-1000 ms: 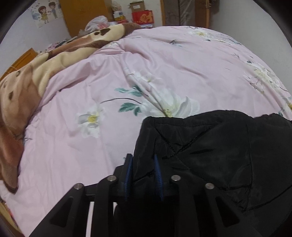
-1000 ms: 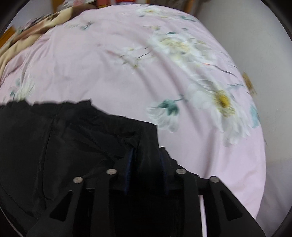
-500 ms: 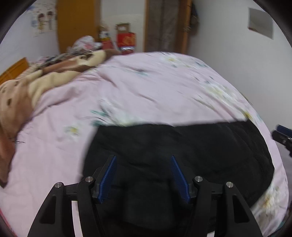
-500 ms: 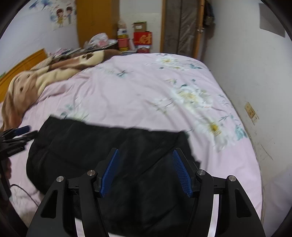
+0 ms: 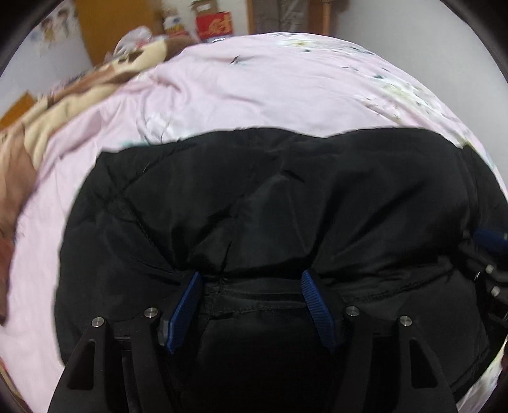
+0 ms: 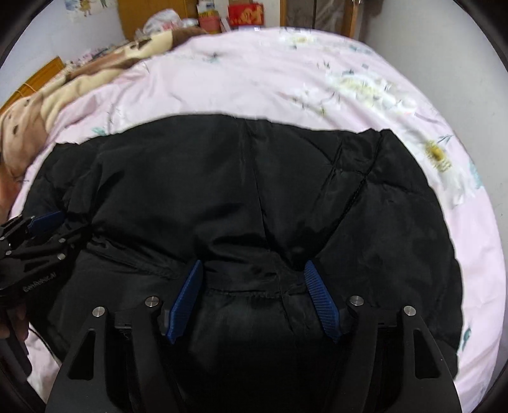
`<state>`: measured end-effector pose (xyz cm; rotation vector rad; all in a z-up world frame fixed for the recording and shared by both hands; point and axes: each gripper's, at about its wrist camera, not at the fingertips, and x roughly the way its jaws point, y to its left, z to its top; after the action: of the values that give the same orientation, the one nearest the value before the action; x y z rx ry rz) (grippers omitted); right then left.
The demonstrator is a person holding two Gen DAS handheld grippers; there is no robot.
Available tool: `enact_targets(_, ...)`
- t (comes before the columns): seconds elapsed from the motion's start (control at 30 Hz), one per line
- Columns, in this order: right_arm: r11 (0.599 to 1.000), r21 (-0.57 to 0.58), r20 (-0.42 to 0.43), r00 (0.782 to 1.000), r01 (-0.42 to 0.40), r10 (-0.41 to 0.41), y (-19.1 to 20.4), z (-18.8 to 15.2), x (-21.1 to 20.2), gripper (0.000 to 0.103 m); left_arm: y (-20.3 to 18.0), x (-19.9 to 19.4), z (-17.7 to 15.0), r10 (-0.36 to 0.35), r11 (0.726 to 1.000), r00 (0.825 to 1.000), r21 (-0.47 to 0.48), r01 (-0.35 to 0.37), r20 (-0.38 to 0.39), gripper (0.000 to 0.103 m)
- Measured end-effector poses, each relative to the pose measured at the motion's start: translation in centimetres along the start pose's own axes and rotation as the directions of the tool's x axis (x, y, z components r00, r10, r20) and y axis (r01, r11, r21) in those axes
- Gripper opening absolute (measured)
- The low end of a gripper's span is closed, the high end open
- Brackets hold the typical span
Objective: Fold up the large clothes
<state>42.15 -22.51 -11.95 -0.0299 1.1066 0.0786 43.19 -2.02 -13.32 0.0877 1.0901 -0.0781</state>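
Observation:
A black quilted jacket [image 5: 270,203] lies folded over on the pink floral bed cover [image 5: 254,82]; it also fills the right wrist view [image 6: 238,190]. My left gripper [image 5: 250,279] is open, its blue pads either side of the jacket's near hem. My right gripper [image 6: 252,270] is open too, over the hem at the jacket's right part. The right gripper shows at the right edge of the left wrist view [image 5: 490,254], and the left gripper at the left edge of the right wrist view [image 6: 31,235].
A brown and cream blanket [image 6: 63,85] lies bunched along the bed's left side. A wooden cabinet [image 6: 152,12] and red boxes [image 6: 244,14] stand beyond the bed's far end. A white wall [image 6: 460,38] runs along the bed's right side.
Both grippers let go of the jacket and opened, pulled back and up, then came down again close over the jacket's near hem.

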Motion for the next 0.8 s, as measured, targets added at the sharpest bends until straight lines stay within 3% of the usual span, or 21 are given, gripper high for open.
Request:
enact_targets(0.23, 0.999, 0.004, -0.068, 0.997, 0.034, -0.034, 0.5, 1.1, 2.3, 0.07, 0.0, 1.4, 0.5, 0.015, 1.0, 1.0, -0.013, -0.016, -0.022, 0.066)
enact_targets(0.33, 1.0, 0.017, -0.056, 0.998, -0.015, 0.016, -0.1, 1.0, 0.2, 0.07, 1.0, -0.6, 0.9, -0.044, 0.999, 0.999, -0.008, 0.043, -0.025, 0.066)
enact_targets(0.43, 0.996, 0.041, 0.005, 0.997, -0.078, 0.078, -1.7, 0.3, -3.4, 0.07, 2.7, -3.3, 0.5, -0.047, 0.999, 0.999, 0.003, 0.047, 0.026, 0.066)
enact_targets(0.57, 0.996, 0.081, 0.111, 0.994, -0.03, 0.021, -4.6, -1.9, -7.5, 0.07, 5.7, -5.1, -1.2, 0.025, 1.0, 0.995, -0.019, -0.023, 0.092, 0.066)
enact_targets(0.63, 0.996, 0.089, 0.1, 0.994, 0.025, -0.033, -5.9, -3.0, -7.3, 0.07, 6.6, -4.2, -1.7, 0.054, 0.998, 0.996, -0.029, -0.052, 0.069, 0.066)
enact_targets(0.7, 0.996, 0.061, 0.055, 0.996, 0.07, -0.074, -6.7, -4.0, -5.6, 0.07, 7.3, -2.6, -2.2, 0.037, 0.998, 0.998, -0.042, -0.035, 0.047, 0.066)
enact_targets(0.8, 0.997, 0.041, 0.047, 0.996, 0.069, -0.071, -6.8, -5.3, -3.2, 0.071, 7.0, -0.4, -2.5, 0.034, 0.999, 0.999, -0.039, -0.034, 0.005, 0.066)
